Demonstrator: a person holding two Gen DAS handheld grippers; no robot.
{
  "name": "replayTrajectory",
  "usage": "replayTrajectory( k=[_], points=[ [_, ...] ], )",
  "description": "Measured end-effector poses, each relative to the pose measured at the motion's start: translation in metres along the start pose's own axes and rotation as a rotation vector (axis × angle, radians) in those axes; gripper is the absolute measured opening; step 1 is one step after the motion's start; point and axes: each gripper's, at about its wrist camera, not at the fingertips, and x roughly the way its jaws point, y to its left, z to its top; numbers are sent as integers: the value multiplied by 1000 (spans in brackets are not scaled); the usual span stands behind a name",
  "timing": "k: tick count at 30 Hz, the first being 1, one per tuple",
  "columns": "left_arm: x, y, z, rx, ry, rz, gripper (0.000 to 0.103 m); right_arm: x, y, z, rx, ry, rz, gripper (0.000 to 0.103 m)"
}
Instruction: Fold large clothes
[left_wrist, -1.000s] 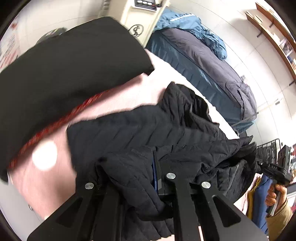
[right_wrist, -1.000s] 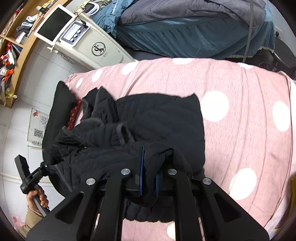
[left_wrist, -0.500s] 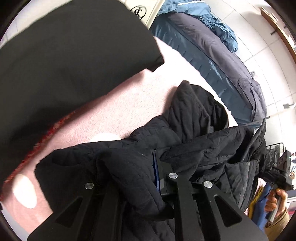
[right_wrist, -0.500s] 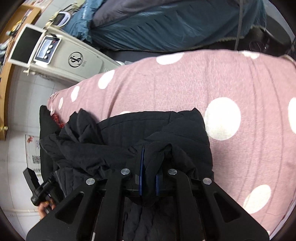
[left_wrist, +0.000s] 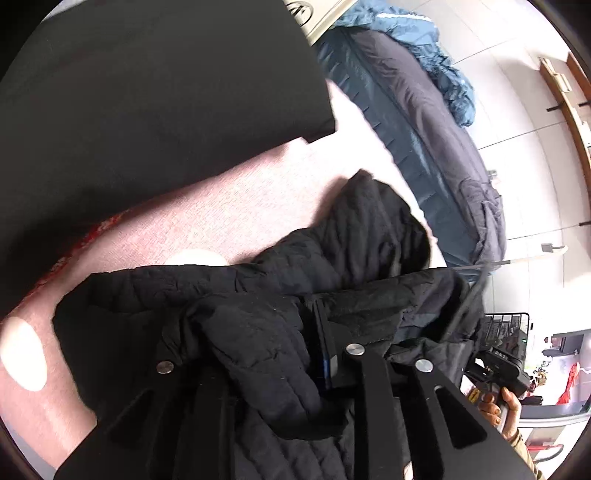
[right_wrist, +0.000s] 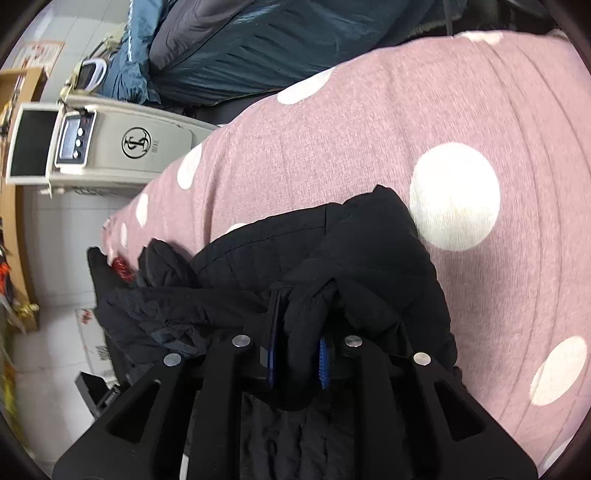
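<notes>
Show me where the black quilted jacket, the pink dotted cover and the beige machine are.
black quilted jacket (right_wrist: 369, 258): right wrist view, on its upper folded part.
pink dotted cover (right_wrist: 332, 140): right wrist view, on bare pink cloth.
beige machine (right_wrist: 136, 142): right wrist view, on its round logo.

Bunched folds of a black quilted jacket (left_wrist: 258, 332) bury the left tool's (left_wrist: 258, 354) left finger. A flat black cloth (left_wrist: 147, 92) runs off the frame's top-left, while the beige machine's (right_wrist: 110, 147) panel lettering stays unreadable.

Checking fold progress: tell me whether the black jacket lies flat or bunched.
Bunched: the black jacket heaps in creases on the pink bedspread, pinched by left gripper and right gripper.
</notes>
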Motion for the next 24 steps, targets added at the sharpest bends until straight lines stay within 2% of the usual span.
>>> replayTrajectory(
  k=[4,7,9,10,13,14,15,17,20,22,24],
  points=[
    [-29,-6,-2,7,-33,-53,27,-12,-9,1,73,13,79,24],
    [-55,-6,-1,-25,-57,-115,36,-23,-15,2,136,13,166,35],
    [-67,-4,2,-60,-59,-151,39,-33,-18,3,178,3,224,69],
    [-72,-2,1,-75,-60,-159,40,-42,-21,4,199,-25,229,74],
    [-92,0,1,-105,-103,-177,50,-67,-25,8,216,-75,260,74],
    [-102,-1,-1,-107,-134,-174,57,-75,-25,9,210,-82,255,74],
    [-112,-1,-1,-105,-176,-157,68,-84,-24,8,190,-91,238,74],
    [-145,0,-6,-113,-325,-90,79,-96,-19,4,124,-103,199,74],
    [-181,-3,-12,-95,-458,-40,88,-107,-8,-12,-18,-121,88,74],
    [-188,-13,-18,-35,-457,23,88,-106,-4,-26,-105,-130,12,74],
    [-180,-25,-30,39,-415,70,88,-103,-1,-43,-190,-137,-54,74]
  ],
)
